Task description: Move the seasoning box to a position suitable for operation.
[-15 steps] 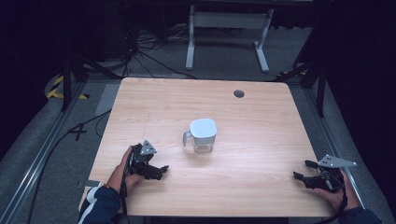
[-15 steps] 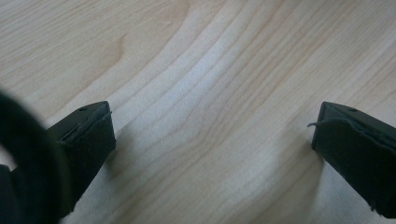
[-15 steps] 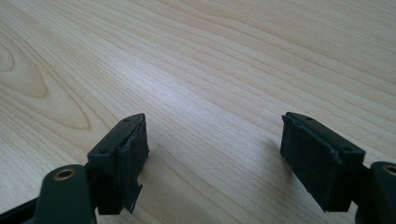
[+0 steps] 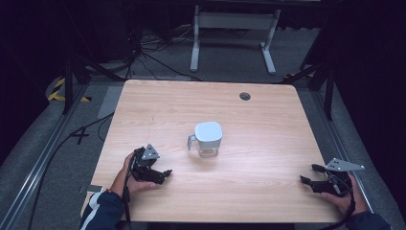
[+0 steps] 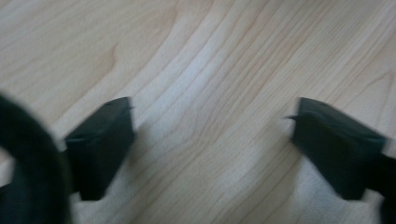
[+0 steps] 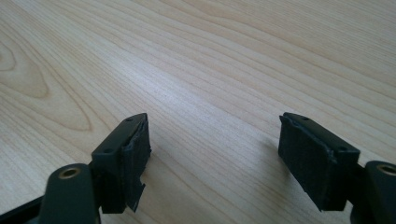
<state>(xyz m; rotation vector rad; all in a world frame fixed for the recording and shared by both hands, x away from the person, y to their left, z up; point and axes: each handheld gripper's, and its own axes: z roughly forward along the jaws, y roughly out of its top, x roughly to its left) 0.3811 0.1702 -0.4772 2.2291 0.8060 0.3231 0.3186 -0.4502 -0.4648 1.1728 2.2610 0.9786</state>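
Wooden table (image 4: 268,124); jug (image 4: 208,139) between, apart from left gripper (image 4: 165,175), right gripper (image 4: 306,181); jaws spread.

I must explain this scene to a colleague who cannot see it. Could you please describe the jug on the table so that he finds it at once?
Start from the light wooden table. Near its middle stands a small clear jug with a white squarish lid and a handle on its left side. It stands apart from both tongs, and the only other mark on the tabletop is a dark round hole near the far edge.
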